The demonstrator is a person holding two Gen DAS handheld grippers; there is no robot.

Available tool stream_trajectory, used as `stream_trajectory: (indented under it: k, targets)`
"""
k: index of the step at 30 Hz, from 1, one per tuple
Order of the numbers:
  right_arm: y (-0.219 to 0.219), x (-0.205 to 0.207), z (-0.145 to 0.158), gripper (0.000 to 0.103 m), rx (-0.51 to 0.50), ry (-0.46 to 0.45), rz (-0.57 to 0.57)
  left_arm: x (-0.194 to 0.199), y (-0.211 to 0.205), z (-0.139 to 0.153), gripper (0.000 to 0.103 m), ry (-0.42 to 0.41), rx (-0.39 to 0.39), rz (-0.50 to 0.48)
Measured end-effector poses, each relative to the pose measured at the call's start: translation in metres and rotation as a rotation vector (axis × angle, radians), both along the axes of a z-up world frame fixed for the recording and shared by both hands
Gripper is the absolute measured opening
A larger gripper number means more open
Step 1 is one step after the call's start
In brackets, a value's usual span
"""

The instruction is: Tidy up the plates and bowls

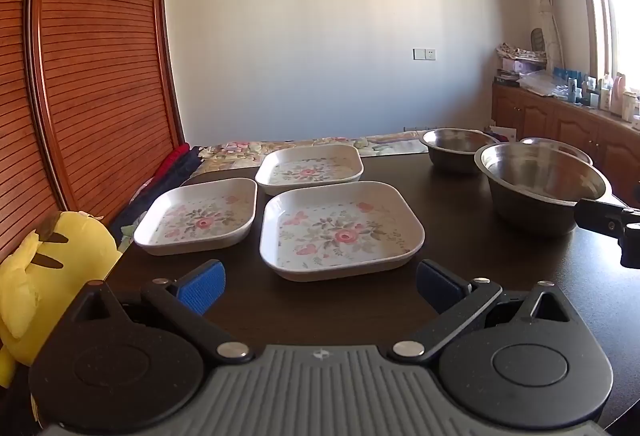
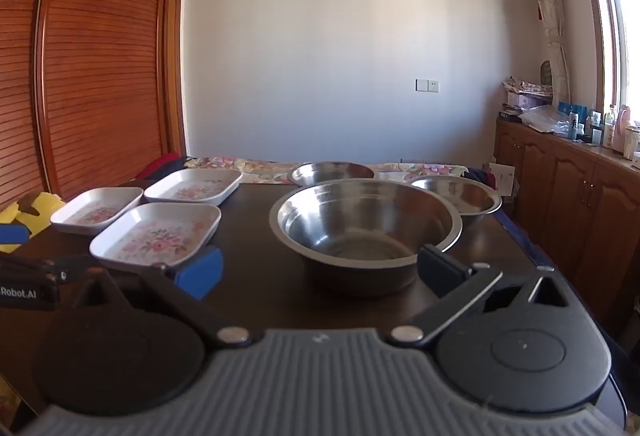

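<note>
left tongs [image 1: 320,286] spread wide, empty, just short of nearest floral plate [image 1: 340,230] | right tongs [image 2: 320,270] spread wide, empty, either side of big steel bowl [image 2: 366,232], not pressing | three floral plates clustered left on dark surface [image 1: 460,248] | two smaller steel bowls [image 2: 332,172] [image 2: 460,196] behind big one, right side

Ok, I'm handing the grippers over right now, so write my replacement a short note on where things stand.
Left gripper: open, empty, facing the nearest floral plate.
Right gripper: open, empty, facing the biggest steel bowl.
Three floral plates lie separately on the left of the dark table; three steel bowls stand separately on the right.
Done: nothing stacked yet.
Left: probably nest the plates and nest the bowls.
</note>
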State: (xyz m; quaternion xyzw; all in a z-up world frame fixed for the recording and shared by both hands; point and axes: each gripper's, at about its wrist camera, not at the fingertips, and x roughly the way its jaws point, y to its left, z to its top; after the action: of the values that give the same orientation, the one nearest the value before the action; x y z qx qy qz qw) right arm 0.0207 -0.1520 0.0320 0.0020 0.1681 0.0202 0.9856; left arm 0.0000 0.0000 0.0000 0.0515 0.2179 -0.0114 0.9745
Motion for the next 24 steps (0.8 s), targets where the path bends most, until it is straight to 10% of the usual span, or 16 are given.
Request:
stream_trajectory:
  k: [24]
  targets:
    - [-0.003, -0.001, 0.002, 0.103, 0.006, -0.008, -0.005, 0.002, -0.003, 0.002, 0.102, -0.005, 0.003, 0.004]
